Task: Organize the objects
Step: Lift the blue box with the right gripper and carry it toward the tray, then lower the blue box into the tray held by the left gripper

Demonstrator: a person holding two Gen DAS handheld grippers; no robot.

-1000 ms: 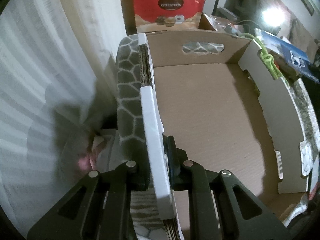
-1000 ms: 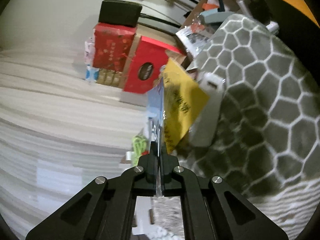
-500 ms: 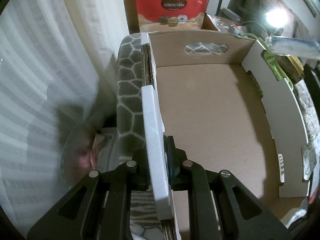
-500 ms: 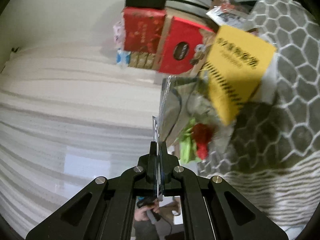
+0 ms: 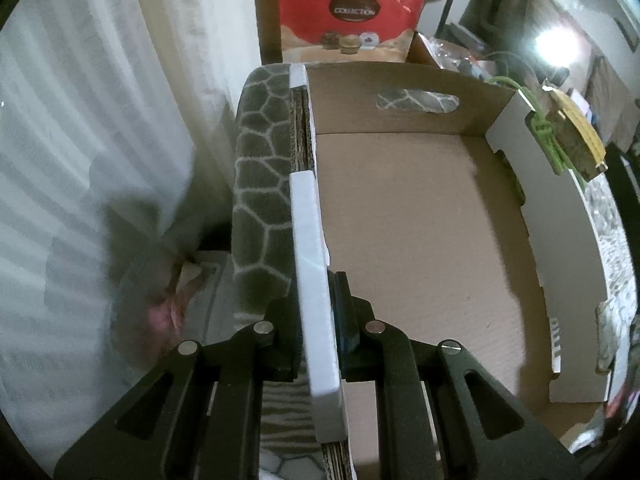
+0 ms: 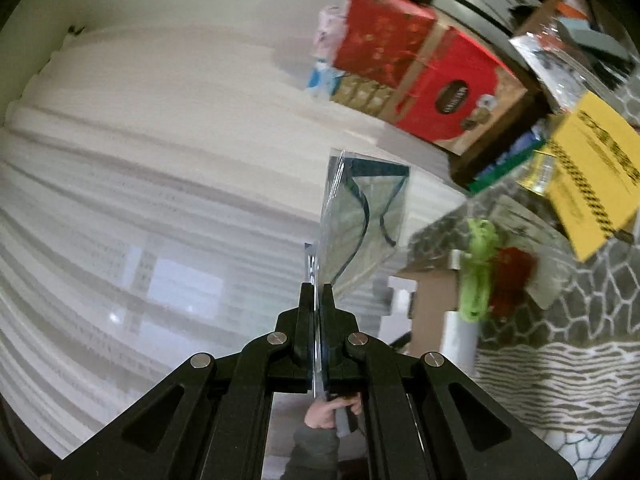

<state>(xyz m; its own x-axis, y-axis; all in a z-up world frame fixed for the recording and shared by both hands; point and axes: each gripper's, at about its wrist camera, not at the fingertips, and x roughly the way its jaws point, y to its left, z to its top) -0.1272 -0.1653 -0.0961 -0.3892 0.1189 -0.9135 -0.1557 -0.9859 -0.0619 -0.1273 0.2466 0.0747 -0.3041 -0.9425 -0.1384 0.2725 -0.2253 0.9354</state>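
Moved: right gripper (image 6: pixel 318 300) raised, jaws clamping clear flat plastic packet (image 6: pixel 360 220).
Left gripper (image 5: pixel 316 320): jaws clamp brown cardboard box (image 5: pixel 420 260) wall.
Progress: box empty; packing remains.

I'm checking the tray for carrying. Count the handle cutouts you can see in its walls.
1. It is an oval handle cutout in the far wall of the cardboard tray, seen from the left wrist. The near wall is out of view and may have another.

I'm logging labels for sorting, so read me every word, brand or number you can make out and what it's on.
"COLLECTION": dark oval on the red gift bag, left wrist view.
Yellow card: black print, too blurred to read.
Red box: gold marks, unreadable.
Clear packet in the right gripper: no readable text.
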